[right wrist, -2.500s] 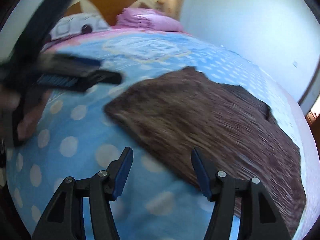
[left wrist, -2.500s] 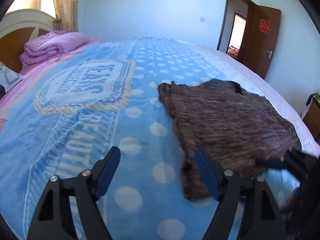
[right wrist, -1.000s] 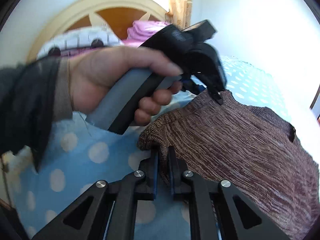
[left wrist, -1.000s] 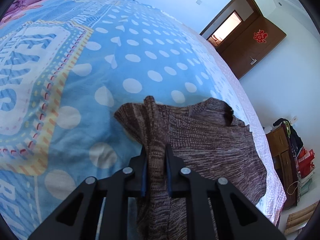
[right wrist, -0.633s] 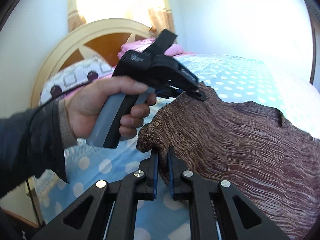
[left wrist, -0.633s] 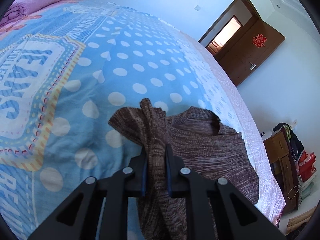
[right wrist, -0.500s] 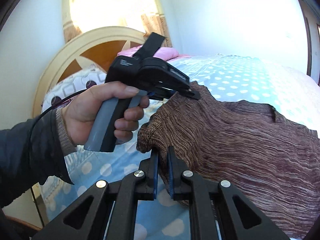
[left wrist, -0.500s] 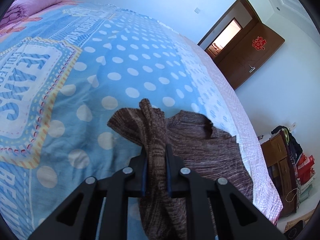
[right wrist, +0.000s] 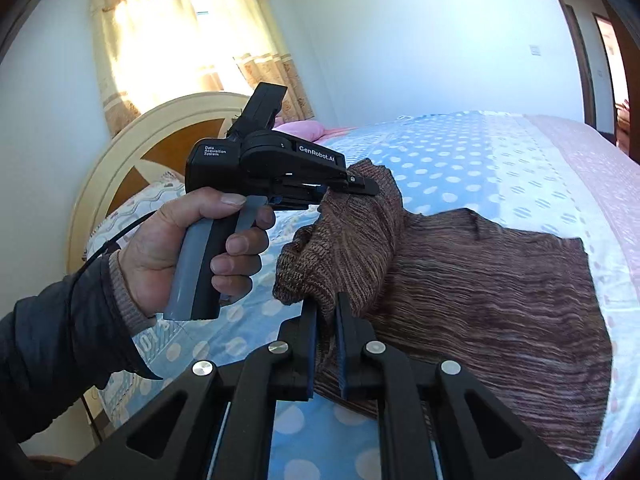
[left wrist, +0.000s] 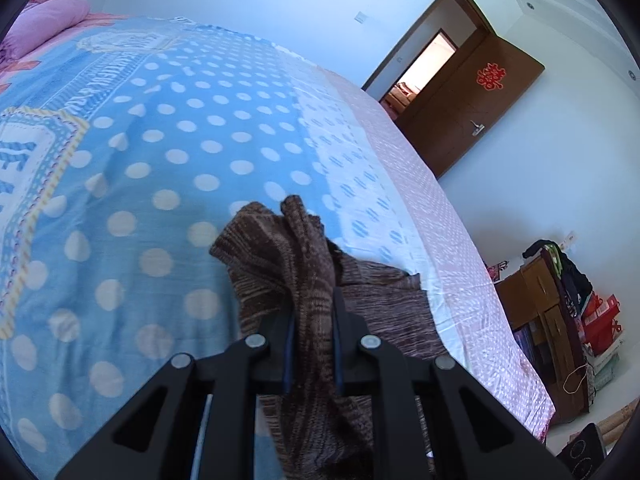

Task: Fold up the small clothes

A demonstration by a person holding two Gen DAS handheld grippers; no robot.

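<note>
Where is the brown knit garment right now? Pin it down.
The brown knit garment lies on the blue polka-dot bedspread, its near edge lifted, pinched in the left gripper and the right gripper.

Bed [left wrist: 168,152] had a blue polka-dot cover; brown door [left wrist: 472,108] stood open beyond its foot, sunlit curtained window [right wrist: 168,32] behind its headboard [right wrist: 160,148].

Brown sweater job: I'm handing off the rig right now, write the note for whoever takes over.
Left gripper: shut on the brown sweater, one edge bunched between its fingers.
Right gripper: shut on the same edge, nearer the camera.
That edge is lifted off the blue dotted bedspread; the rest lies flat.
Done: both grasps.
Left: carry the edge across, lay it down, finish folding.
</note>
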